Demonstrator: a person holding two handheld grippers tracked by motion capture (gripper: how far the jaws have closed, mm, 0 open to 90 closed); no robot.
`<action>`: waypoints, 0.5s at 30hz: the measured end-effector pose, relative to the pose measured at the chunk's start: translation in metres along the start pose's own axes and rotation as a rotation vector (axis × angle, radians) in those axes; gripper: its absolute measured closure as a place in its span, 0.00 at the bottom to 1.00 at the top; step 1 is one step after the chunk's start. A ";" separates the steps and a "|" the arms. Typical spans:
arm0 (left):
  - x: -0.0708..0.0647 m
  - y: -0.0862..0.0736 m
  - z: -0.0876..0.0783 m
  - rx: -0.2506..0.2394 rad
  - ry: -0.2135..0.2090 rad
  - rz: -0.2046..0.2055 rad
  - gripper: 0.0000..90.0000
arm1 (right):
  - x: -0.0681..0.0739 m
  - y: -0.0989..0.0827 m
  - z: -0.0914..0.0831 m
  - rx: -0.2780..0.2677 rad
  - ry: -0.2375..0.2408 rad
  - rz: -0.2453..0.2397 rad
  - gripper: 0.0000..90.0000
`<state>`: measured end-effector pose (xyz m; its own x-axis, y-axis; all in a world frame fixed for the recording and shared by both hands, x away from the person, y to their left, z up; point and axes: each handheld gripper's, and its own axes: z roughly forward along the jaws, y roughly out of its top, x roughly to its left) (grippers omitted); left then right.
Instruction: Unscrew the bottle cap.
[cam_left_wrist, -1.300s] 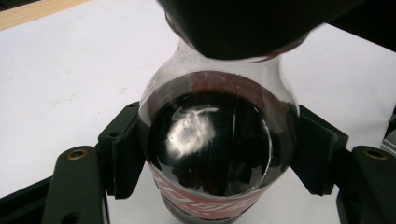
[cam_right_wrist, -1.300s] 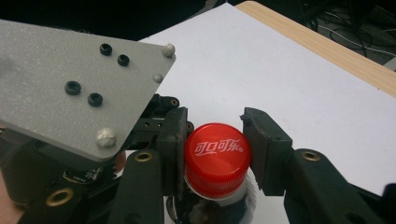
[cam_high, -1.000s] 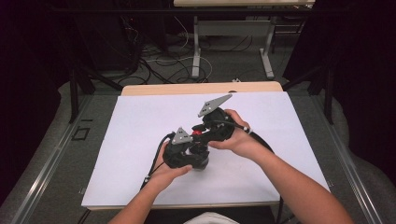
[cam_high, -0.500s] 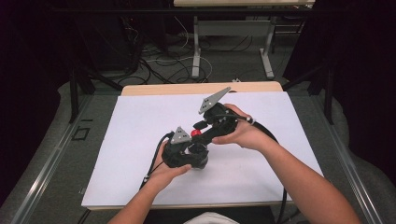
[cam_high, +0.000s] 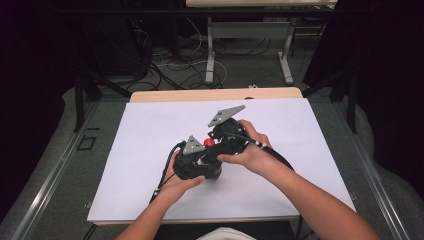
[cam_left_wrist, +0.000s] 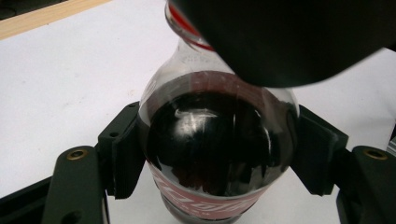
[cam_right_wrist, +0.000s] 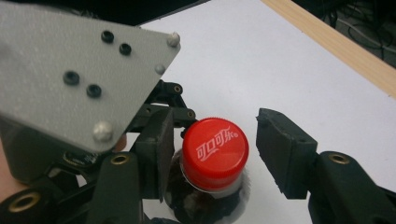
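White-topped desk (cam_high: 150, 130) with a pale wood far edge, dark room behind, cables on the grey floor (cam_high: 165, 70), metal legs of a second table (cam_high: 210, 55) at the back. Small clear plastic bottle of dark cola with a red screw cap (cam_high: 209, 142) stands upright mid-desk, long axis vertical, cap pointing up.

Left gripper (cam_left_wrist: 219, 158): jaws clamped on the bottle's body, one pad each side, touching. Right gripper (cam_right_wrist: 224, 154): jaws sit around the cap, one pad close at one side, the other with a clear gap, so not pressing on it.

Versus a second ago: right jaws have just been opening, cap between them; right hand (cam_high: 250, 150) barely shifted; left hand (cam_high: 175, 180) and bottle unchanged.
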<state>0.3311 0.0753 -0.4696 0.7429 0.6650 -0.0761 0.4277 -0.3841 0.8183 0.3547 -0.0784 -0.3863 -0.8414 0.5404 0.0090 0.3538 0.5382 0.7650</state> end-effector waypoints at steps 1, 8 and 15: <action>0.000 0.000 0.000 0.001 0.000 0.000 0.33 | 0.000 0.000 0.000 -0.004 -0.007 0.003 0.52; 0.000 0.000 -0.001 0.004 -0.001 0.004 0.33 | -0.002 0.001 0.000 0.027 0.031 -0.027 0.66; -0.001 0.001 -0.002 0.004 -0.020 0.016 0.33 | -0.028 0.006 0.000 0.040 0.268 -0.178 0.68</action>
<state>0.3296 0.0753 -0.4672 0.7600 0.6456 -0.0747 0.4175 -0.3969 0.8174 0.3804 -0.0899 -0.3819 -0.9672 0.2488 0.0502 0.2024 0.6367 0.7440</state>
